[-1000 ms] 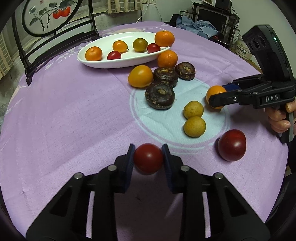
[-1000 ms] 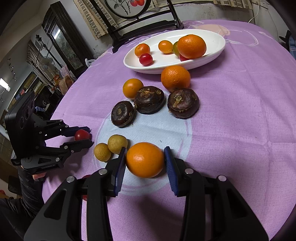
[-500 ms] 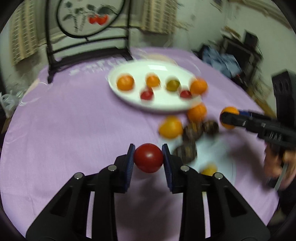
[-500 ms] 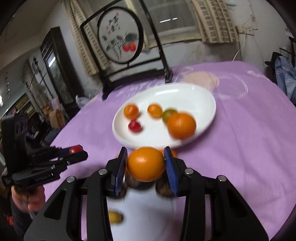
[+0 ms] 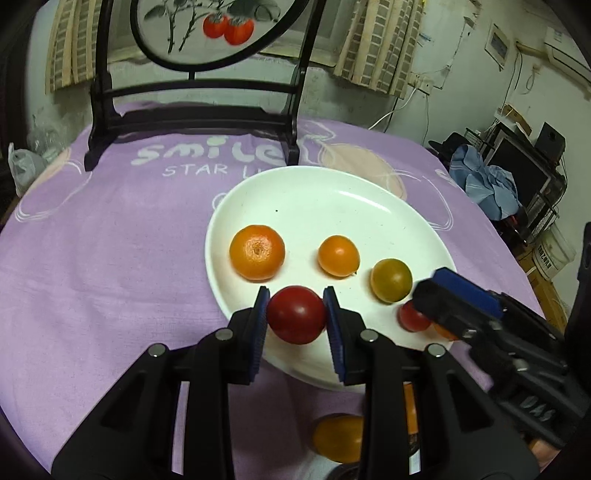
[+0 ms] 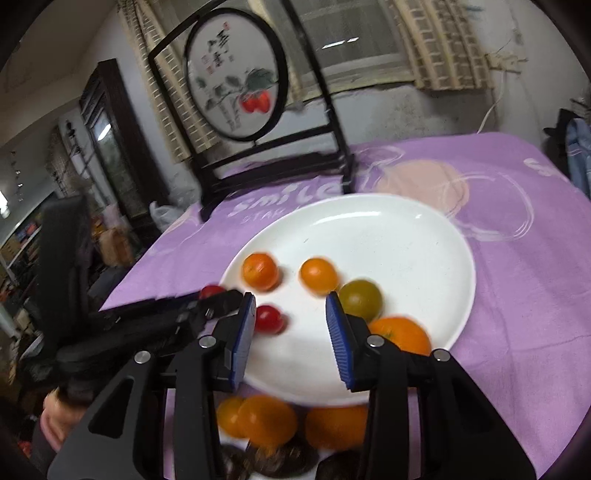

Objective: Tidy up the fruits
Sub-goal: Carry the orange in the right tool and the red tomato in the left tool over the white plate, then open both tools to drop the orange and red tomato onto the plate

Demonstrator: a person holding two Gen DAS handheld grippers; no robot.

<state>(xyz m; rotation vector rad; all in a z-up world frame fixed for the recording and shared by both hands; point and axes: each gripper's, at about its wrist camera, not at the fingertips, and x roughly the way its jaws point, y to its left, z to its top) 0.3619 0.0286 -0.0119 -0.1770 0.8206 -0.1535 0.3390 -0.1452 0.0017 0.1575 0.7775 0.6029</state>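
Left claw is clamped on a dark red tomato, smooth and glossy, held over the near rim of the white plate. Right claw has nothing between its blue pads; jaws stand apart over the plate, slight motion blur. An orange fruit sits on the plate just beside its right finger.

On the plate, near to far: small red cherry tomato, green-brown tomato, smooth orange tomato, dimpled mandarin.

Below the plate on the tabletop: orange fruits and dark brown wrinkled ones, blurred.

Purple cloth reads "smile" with "STAR" beneath; the rest is cut off by the plate. Beyond it stands a black-framed round screen painted with red persimmons; its reverse carries brush characters, unreadable. Brick-pattern curtains hang behind.
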